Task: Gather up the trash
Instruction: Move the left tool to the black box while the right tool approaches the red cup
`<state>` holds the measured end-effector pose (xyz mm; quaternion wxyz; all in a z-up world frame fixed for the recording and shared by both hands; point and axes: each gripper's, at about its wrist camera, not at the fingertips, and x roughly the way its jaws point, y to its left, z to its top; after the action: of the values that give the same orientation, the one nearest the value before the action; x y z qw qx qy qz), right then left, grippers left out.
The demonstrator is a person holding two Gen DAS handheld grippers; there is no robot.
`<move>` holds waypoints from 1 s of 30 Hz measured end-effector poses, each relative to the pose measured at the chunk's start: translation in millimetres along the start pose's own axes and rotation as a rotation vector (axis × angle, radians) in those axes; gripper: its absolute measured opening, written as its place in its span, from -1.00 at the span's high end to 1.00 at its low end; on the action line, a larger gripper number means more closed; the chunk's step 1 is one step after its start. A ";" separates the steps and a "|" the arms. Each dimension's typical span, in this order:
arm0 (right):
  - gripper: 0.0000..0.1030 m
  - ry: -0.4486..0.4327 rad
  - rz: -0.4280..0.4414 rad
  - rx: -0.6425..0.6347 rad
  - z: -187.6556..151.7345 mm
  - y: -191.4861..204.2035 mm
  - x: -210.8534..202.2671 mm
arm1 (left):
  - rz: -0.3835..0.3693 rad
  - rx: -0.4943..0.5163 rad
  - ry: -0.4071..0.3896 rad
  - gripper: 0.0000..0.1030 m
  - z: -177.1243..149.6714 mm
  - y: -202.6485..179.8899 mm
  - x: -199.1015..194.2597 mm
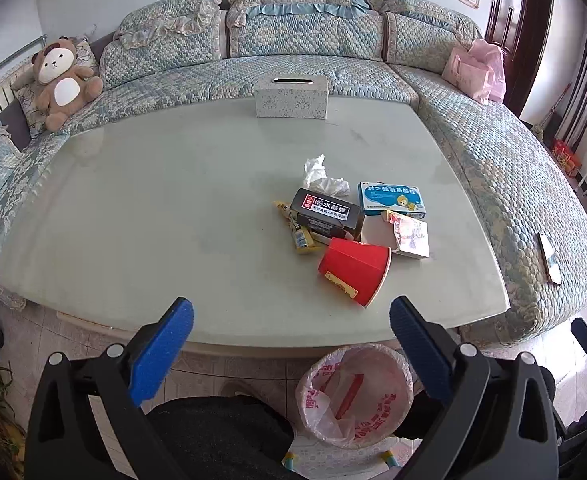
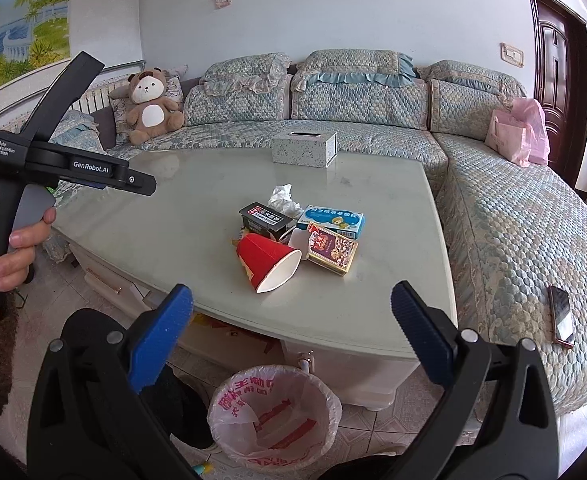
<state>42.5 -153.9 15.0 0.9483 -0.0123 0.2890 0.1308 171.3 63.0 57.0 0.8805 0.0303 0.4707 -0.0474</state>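
Note:
A pile of trash lies on the table point(image 1: 153, 200) right of centre: a tipped red paper cup point(image 1: 353, 272) point(image 2: 267, 260), a black box point(image 1: 325, 210) point(image 2: 262, 218), a blue medicine box point(image 1: 391, 200) point(image 2: 331, 218), a small patterned carton point(image 1: 409, 236) point(image 2: 333, 250), crumpled tissue point(image 1: 323, 178) point(image 2: 283, 198) and a yellow wrapper point(image 1: 299, 232). A bin with a pink liner point(image 1: 353, 396) point(image 2: 273, 416) stands on the floor at the table's near edge. My left gripper point(image 1: 291, 344) is open and empty above that edge. My right gripper point(image 2: 291, 340) is open and empty, short of the pile.
A tissue box point(image 1: 291, 96) point(image 2: 304, 148) stands at the table's far edge. A quilted sofa point(image 1: 513, 184) wraps around the table, with a teddy bear point(image 1: 61, 80), a pink bag point(image 1: 475, 70) and a phone point(image 2: 561, 316) on it. The left handle point(image 2: 65, 168) shows in the right wrist view.

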 end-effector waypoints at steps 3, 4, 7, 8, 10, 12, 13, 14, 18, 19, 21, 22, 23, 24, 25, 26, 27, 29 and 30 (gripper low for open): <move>-0.89 0.005 0.015 -0.022 5.7 -0.6 7.7 | -0.013 0.035 0.038 -0.88 20.1 -3.9 17.0; -0.89 0.010 0.027 -0.025 7.5 -1.0 12.0 | -0.021 0.048 0.054 -0.88 26.8 -5.2 23.1; -0.89 0.022 0.070 -0.030 12.0 -2.1 23.3 | -0.063 0.101 0.116 -0.88 43.2 -13.6 42.9; -0.89 0.027 0.085 -0.038 13.7 -1.1 27.1 | -0.069 0.110 0.130 -0.87 47.7 -15.6 48.6; -0.89 0.049 0.124 -0.061 17.4 0.6 37.1 | -0.081 0.154 0.142 -0.87 58.1 -21.2 58.4; -0.89 0.073 0.147 -0.076 19.8 2.0 46.5 | -0.096 0.240 0.157 -0.87 69.7 -29.1 69.0; -0.89 0.086 0.157 -0.082 20.9 1.7 51.5 | -0.095 0.278 0.158 -0.88 75.7 -32.0 74.8; -0.89 0.097 0.166 -0.086 22.0 2.0 56.9 | -0.087 0.315 0.152 -0.87 80.3 -34.5 80.9; -0.89 0.132 0.197 -0.086 25.5 0.1 76.8 | -0.092 0.397 0.202 -0.87 95.9 -35.4 112.4; -0.89 0.139 0.203 -0.081 26.1 -1.2 82.6 | -0.100 0.407 0.211 -0.87 98.3 -34.7 119.7; -0.89 0.153 0.220 -0.069 26.8 -3.4 93.8 | -0.103 0.442 0.218 -0.87 101.0 -32.8 132.5; -0.89 0.160 0.226 -0.064 27.2 -4.4 99.2 | -0.104 0.472 0.209 -0.87 101.8 -33.6 137.6; -0.89 0.168 0.231 -0.064 27.3 -4.6 105.1 | -0.104 0.505 0.195 -0.87 102.1 -34.6 141.8; -0.89 0.177 0.239 -0.066 27.0 -4.6 111.4 | -0.105 0.539 0.175 -0.87 102.0 -35.0 145.2; -0.89 0.187 0.245 -0.070 26.3 -4.6 117.4 | -0.109 0.571 0.159 -0.87 101.3 -35.5 148.4; -0.89 0.196 0.252 -0.073 25.4 -4.4 123.0 | -0.115 0.607 0.149 -0.87 101.0 -36.2 152.2; -0.89 0.206 0.262 -0.077 24.1 -3.7 128.6 | -0.122 0.643 0.138 -0.87 99.8 -38.0 155.7; -0.89 0.220 0.274 -0.079 22.4 -3.2 140.2 | -0.125 0.716 0.129 -0.87 97.2 -41.8 164.6; -0.89 0.227 0.282 -0.074 21.9 -3.7 145.5 | -0.127 0.747 0.131 -0.87 96.0 -43.4 170.0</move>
<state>171.6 -120.2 -47.2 0.8808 -0.0213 0.3878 0.2708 339.6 1.1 -31.5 0.7721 0.3228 0.4775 -0.2679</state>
